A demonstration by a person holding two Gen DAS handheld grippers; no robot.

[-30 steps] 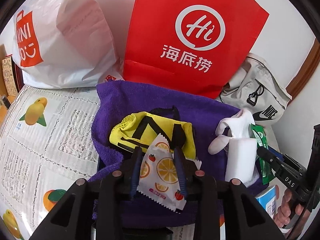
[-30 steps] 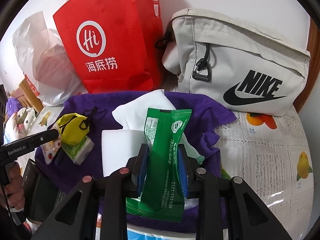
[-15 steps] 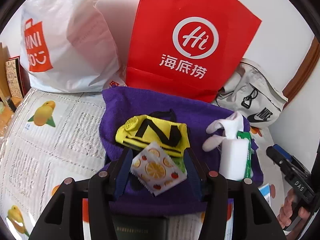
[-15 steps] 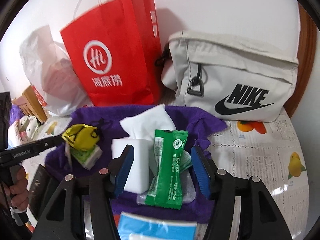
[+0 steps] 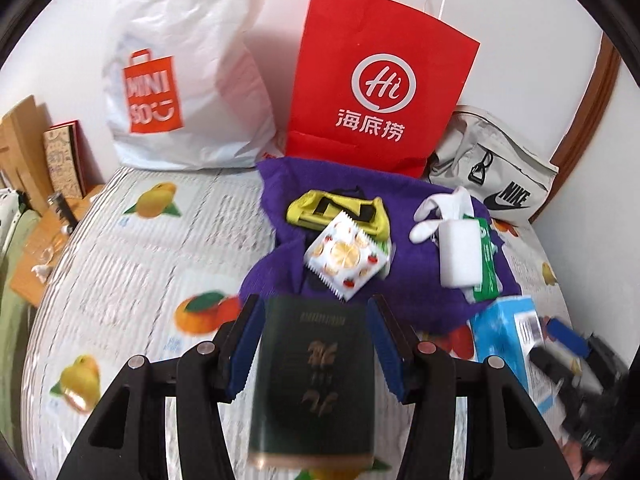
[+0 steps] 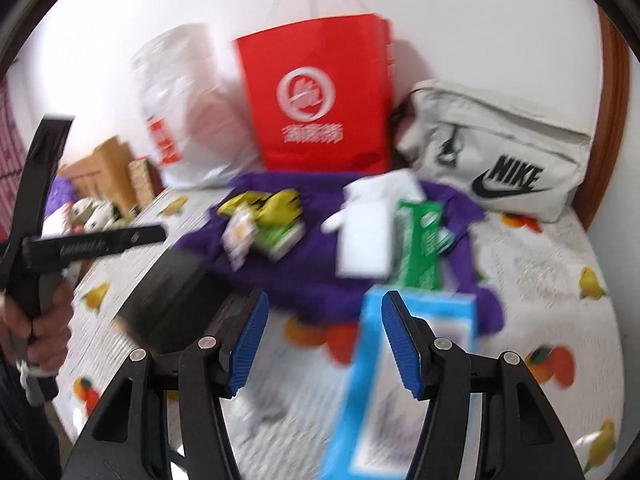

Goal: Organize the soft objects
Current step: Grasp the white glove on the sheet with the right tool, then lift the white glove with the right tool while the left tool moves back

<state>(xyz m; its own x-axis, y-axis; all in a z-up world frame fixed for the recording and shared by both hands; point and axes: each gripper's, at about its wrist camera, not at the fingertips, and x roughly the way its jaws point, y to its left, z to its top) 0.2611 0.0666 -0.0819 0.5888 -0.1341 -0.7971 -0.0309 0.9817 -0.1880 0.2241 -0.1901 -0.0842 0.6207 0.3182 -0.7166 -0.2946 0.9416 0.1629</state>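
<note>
On the purple towel [image 5: 360,288] lie a yellow pouch [image 5: 340,212], a fruit-print packet [image 5: 346,258], a white tissue pack [image 5: 460,256] and a green packet [image 5: 486,264]. My left gripper [image 5: 316,344] is open, back from the towel and above a dark green booklet [image 5: 316,380] that lies flat on the table; its pads do not press it. My right gripper [image 6: 324,320] is open too, with nothing held, over the near edge of the towel [image 6: 312,276] and a blue box [image 6: 400,380]. The green packet [image 6: 420,248] and tissue pack [image 6: 366,240] rest ahead of it.
A red paper bag [image 5: 380,80], a white plastic bag [image 5: 184,80] and a grey sling bag [image 5: 492,172] stand along the wall behind the towel. The fruit-print tablecloth [image 5: 132,264] stretches left. A hand [image 6: 40,320] holds the left gripper [image 6: 92,242] at the left edge.
Both grippers opened and let go: the fruit-print packet and the green packet now lie on the towel. Both then drew back and upward, which brought the booklet and the blue box into view.
</note>
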